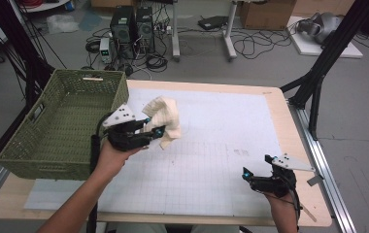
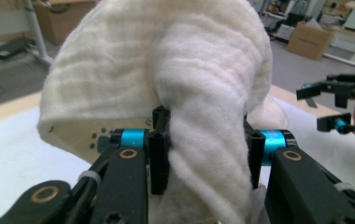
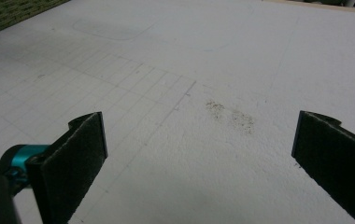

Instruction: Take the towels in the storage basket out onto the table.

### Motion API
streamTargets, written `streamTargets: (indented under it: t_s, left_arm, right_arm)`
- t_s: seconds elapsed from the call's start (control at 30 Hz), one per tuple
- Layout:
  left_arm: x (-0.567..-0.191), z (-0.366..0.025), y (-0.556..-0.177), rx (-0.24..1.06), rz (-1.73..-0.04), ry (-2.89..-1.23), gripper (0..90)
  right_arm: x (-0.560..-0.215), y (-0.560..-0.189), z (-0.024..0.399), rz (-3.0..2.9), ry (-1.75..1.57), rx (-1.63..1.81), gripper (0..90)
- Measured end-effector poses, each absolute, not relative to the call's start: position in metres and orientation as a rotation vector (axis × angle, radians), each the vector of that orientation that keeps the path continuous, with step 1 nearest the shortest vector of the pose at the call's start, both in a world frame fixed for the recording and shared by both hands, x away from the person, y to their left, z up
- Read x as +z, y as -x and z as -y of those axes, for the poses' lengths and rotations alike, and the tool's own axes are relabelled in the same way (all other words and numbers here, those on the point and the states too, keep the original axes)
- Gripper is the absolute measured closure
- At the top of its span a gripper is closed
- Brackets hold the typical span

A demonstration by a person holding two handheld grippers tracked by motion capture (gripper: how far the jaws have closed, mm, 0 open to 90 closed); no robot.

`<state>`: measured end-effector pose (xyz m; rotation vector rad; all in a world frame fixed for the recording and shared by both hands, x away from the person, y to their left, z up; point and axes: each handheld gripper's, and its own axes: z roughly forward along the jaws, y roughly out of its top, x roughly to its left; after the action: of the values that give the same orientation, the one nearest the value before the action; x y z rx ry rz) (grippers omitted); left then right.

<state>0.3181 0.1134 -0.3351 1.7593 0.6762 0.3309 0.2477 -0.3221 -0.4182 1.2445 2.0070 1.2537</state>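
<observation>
Covering most of a pale wooden table [image 1: 289, 121], a white mat [image 1: 221, 145] ruled with a faint grid is seen, marked by a small speckled stain near its right-hand middle. At the table's left edge a green woven basket [image 1: 61, 126] is set, partly overhanging the corner. Beyond the table a grey floor is shown, littered with cables, two dark computer towers [image 1: 131, 24] and cardboard boxes, while black frame struts are seen rising at both sides.

A cream-white cloth [image 1: 165, 119] is held up off the mat, just to the right of the basket's near corner. It is pinched by the left gripper [image 1: 153, 127], whose jaws are pressed onto a bunched fold of the fabric from both sides; in the left gripper view the cloth [image 2: 185, 79] is seen draped up and over the jaws of that gripper [image 2: 206, 149], with loose folds hanging around them.

The right gripper [image 1: 258, 174] is held low over the mat's near right part, well apart from the cloth. Its jaws are spread wide with nothing between them, and bare mat is seen between the pads [image 3: 80, 154] in the right gripper view.
</observation>
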Motion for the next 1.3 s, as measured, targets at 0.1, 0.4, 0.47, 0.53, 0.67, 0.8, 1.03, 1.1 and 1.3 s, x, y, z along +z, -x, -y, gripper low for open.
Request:
streamTargets:
  t_s: [0.1,0.4,0.47,0.53,0.67,0.8,1.03,1.1,1.3]
  left_arm:
    - [-0.347,-0.102,-0.319,0.308,-0.675,-1.778,64.3]
    - [-0.378,-0.071,-0.324,0.253,-0.676,-1.868,63.1]
    - [-0.385,-0.064,-0.325,0.232,-0.681,-1.886,62.9]
    - [-0.392,-0.057,-0.326,0.232,-0.680,-1.915,62.6]
    - [-0.407,-0.046,-0.330,0.218,-0.694,-1.972,62.1]
    - [-0.418,-0.038,-0.331,0.201,-0.698,-2.013,60.1]
    - [-0.425,-0.036,-0.334,0.190,-0.772,-1.991,36.7]
    - [-0.422,-0.040,-0.333,0.215,-0.788,-1.973,28.3]
    - [-0.407,-0.061,-0.330,0.250,-0.826,-1.894,21.1]
  right_arm:
    - [-0.418,-0.248,0.322,-2.007,-1.240,1.249,2.5]
    - [-0.418,-0.248,0.322,-2.009,-1.246,1.246,2.5]
    - [-0.418,-0.248,0.323,-2.008,-1.238,1.242,2.5]
    - [-0.418,-0.248,0.323,-2.010,-1.239,1.242,2.5]
    - [-0.418,-0.248,0.324,-2.007,-1.244,1.242,2.5]
    - [-0.418,-0.248,0.324,-2.006,-1.243,1.244,2.5]
    - [-0.419,-0.248,0.325,-2.008,-1.247,1.242,2.5]
    - [-0.419,-0.248,0.326,-2.008,-1.251,1.240,2.5]
    - [-0.419,-0.248,0.327,-2.007,-1.250,1.235,2.5]
